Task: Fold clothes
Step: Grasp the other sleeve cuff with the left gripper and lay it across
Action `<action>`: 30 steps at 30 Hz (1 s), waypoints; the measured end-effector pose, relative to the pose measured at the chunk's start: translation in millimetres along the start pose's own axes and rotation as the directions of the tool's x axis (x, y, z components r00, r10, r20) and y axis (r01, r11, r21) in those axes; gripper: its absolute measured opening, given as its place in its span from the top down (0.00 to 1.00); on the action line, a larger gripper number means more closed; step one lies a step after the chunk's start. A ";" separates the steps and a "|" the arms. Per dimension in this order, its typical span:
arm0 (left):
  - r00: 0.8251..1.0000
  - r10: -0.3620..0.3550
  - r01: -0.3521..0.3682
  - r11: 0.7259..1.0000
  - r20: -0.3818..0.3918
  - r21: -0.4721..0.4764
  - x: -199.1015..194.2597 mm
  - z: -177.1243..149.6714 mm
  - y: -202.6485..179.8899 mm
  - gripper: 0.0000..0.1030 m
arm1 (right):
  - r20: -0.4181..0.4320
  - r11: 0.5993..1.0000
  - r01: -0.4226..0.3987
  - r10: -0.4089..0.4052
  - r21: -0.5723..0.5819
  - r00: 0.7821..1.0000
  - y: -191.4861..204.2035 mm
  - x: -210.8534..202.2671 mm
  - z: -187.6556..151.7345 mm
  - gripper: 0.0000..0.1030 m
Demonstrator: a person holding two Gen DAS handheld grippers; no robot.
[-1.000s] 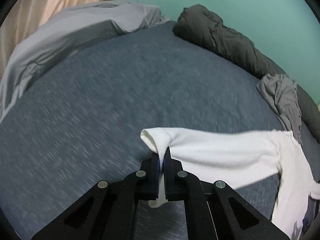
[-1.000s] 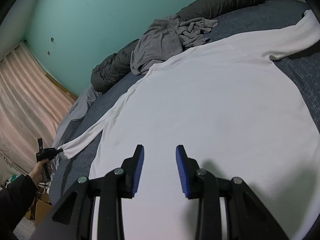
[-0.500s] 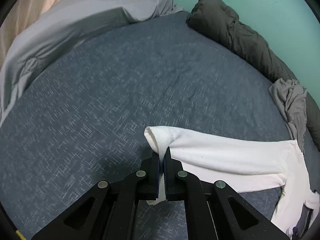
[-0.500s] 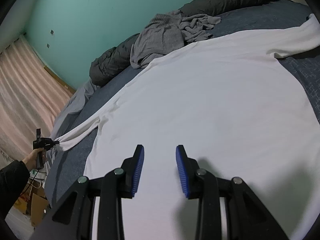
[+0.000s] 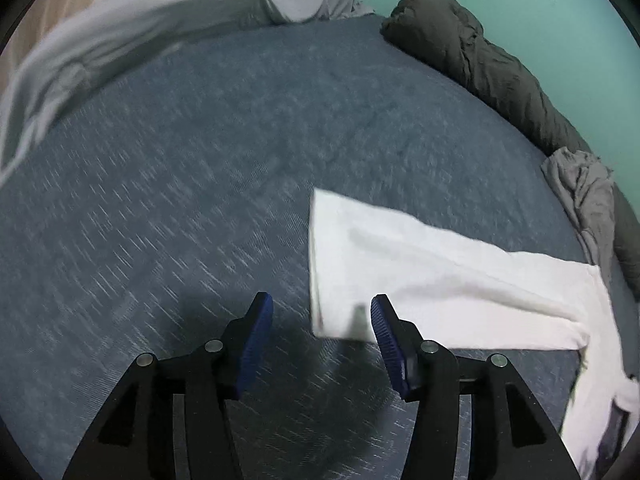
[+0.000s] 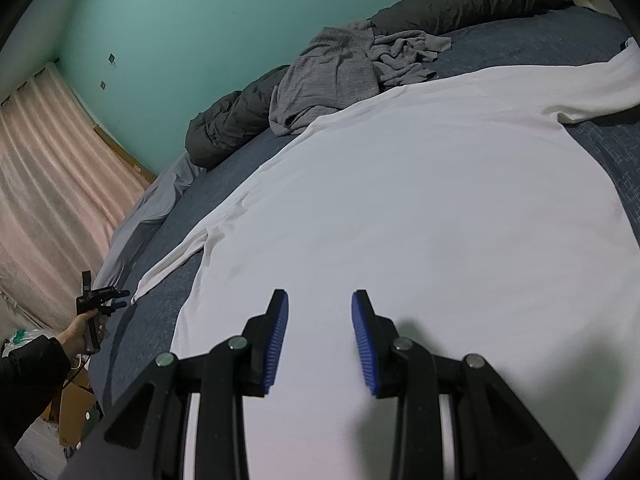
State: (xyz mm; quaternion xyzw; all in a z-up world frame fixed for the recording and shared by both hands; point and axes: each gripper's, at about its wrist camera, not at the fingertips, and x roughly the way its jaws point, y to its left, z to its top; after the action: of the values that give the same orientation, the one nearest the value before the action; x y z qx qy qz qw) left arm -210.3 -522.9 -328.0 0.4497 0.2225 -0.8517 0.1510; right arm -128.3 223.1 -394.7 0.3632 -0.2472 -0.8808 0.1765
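Two claws were seen over a bed (image 5: 168,184) covered in a dark blue sheet, and both stood with their blue-padded jaws apart, holding nothing. The left claw (image 5: 322,314) was poised low above the bed, its right-hand finger just at the near edge of the cuff of a white long-sleeved shirt (image 6: 420,208); whether pad and cloth touched could not be told. The shirt's left sleeve (image 5: 420,276) was laid flat and stretched out across the sheet, away from the body of the garment. In the right wrist view the left claw (image 6: 120,298) was shown small, at the bed's edge by the sleeve end, gripped by a hand (image 6: 86,330) in a dark sleeve. The right claw (image 6: 320,312) was held above the broad white body of the shirt, which was spread flat over the middle of the bed, the other sleeve (image 6: 596,88) being extended toward the far right. A crumpled grey garment (image 6: 344,76) was heaped beyond the shirt's upper edge, against a rolled dark grey duvet (image 6: 460,0) lying along the green wall (image 6: 208,20). A pale grey sheet (image 5: 132,28) was bunched at the bed's far end, beside a pink curtain (image 6: 52,184).
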 end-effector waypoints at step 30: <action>0.994 0.100 -0.100 0.995 -0.042 0.014 13.7 24.8 20.9 0.87 | -0.019 1.000 -0.001 0.000 -0.028 1.000 7.3 6.8 -1.2 0.68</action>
State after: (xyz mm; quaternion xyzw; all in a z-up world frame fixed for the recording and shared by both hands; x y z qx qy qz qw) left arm -225.6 -554.3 -332.2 0.4792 0.1977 -0.8347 0.1859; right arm -131.0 213.4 -395.1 0.3688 -0.2334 -0.8807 0.1840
